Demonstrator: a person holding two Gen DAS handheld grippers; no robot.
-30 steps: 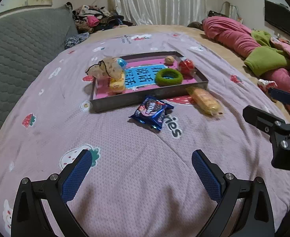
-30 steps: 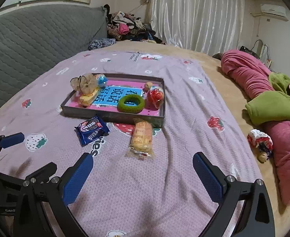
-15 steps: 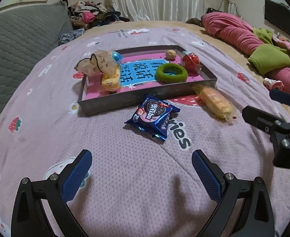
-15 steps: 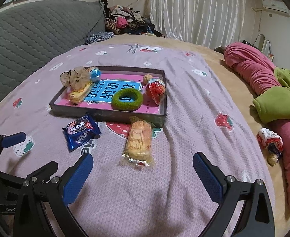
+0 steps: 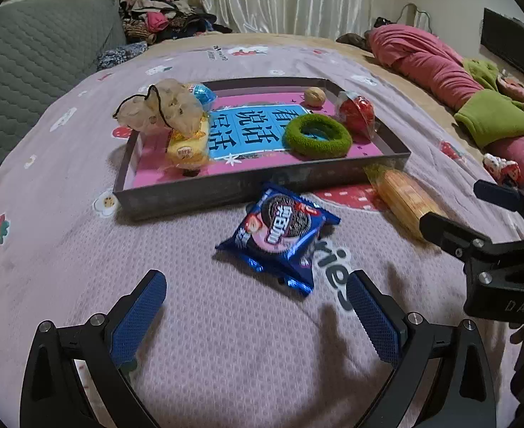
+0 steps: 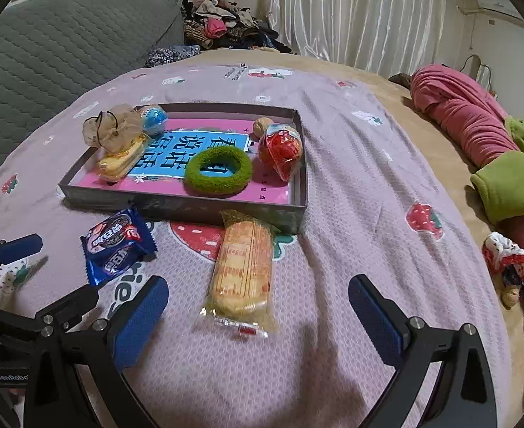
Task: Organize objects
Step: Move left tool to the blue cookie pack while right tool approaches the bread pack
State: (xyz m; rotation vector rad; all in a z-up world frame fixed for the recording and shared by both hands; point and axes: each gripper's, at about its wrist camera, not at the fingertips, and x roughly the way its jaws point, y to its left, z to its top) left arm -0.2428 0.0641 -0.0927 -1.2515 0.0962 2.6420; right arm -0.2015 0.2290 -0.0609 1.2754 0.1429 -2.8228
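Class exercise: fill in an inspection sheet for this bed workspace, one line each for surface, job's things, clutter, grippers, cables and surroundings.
Surface: lilac strawberry-print blanket, wrinkled.
Job's things: shallow tray holding a green ring, red packet, walnut, blue ball, yellow snack and beige scrunchie; blue cookie packet and wafer packet lie outside, before it.
Clutter: small red-and-white item by the bed's edge.
Grippers: left gripper and right gripper both open, empty.
Cables: nothing seen.
Surroundings: grey headboard, clothes pile, curtains, pink bedding.

Bare bedspread (image 5: 226, 339) fills the lower frame, open to the blue cookie packet (image 5: 279, 232) at centre; the tray wall (image 5: 262, 182) blocks passage just behind it.
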